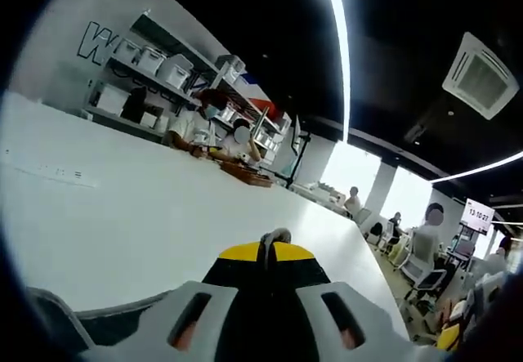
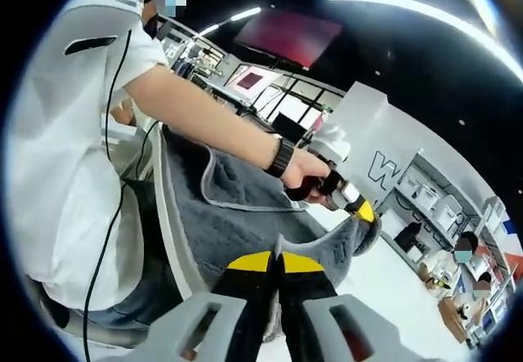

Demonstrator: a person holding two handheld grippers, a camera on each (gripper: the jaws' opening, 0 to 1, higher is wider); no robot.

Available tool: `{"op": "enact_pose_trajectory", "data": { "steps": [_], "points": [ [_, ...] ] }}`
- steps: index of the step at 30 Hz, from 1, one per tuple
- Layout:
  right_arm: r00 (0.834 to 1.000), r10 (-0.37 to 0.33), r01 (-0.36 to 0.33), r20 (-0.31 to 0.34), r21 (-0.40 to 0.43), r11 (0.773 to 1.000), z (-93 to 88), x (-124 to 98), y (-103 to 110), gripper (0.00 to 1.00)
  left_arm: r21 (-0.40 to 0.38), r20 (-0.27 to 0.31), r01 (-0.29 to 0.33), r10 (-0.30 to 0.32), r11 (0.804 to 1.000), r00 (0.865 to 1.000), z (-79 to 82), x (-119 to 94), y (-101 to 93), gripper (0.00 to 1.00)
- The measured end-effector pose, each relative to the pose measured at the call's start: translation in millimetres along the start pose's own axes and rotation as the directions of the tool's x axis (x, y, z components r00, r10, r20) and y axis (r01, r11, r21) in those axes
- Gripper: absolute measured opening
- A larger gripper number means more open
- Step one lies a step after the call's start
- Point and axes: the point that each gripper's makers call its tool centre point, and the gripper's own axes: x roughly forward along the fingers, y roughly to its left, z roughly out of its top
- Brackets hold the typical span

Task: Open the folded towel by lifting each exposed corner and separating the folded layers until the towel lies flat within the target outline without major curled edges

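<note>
Towel (image 2: pixel 245 215) pinched in both closed tongs, left (image 1: pixel 274 239) and right (image 2: pixel 278 260).

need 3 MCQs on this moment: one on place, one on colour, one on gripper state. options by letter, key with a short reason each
1. Where does the grey towel lie?
A. Over the near part of the white table, by the person
B. On a wall shelf
C. On the floor

2. What colour are the tips of the right gripper?
A. Red
B. Yellow
C. Green

3. How do the right gripper's jaws stand?
A. Wide open
B. Shut on a fold of the towel
C. Shut on a cup

Key:
1 A: in the right gripper view the towel spreads over the table edge next to the person's shirt.
2 B: a yellow band caps both jaws.
3 B: the jaws meet with grey cloth pinched at their tips, while the left gripper in the person's hand grips another corner.
</note>
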Motion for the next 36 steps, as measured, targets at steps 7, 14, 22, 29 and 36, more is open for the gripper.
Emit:
{"op": "enact_pose_trajectory", "data": {
  "steps": [7,14,22,29,36],
  "points": [
    [0.999,-0.044,0.044,0.013,0.013,0.999,1.8,-23.9,-16.0,0.00,-0.050,0.062,-0.010,0.013,0.999,0.998,12.4,4.3,3.0,0.01],
    [0.997,-0.072,0.072,-0.019,0.021,0.997,-9.5,-35.1,-22.8,0.00,-0.027,0.093,-0.011,0.014,1.000,0.996,21.0,11.6,1.4,0.01],
    [0.994,-0.105,0.105,-0.025,0.033,0.994,-12.3,-46.0,-29.8,0.00,0.009,0.129,0.006,-0.007,1.000,0.992,24.8,18.1,-19.7,0.01],
    [0.992,-0.122,0.123,-0.030,0.034,0.992,-13.9,-53.8,-34.3,0.00,0.062,0.175,0.013,-0.024,0.998,0.984,32.4,28.4,-30.2,0.01],
    [0.991,-0.125,0.127,-0.035,0.044,0.991,-20.3,-55.3,-35.7,0.00,0.036,0.198,0.016,-0.023,0.999,0.980,33.1,40.8,-25.4,0.01]
  ]
}}
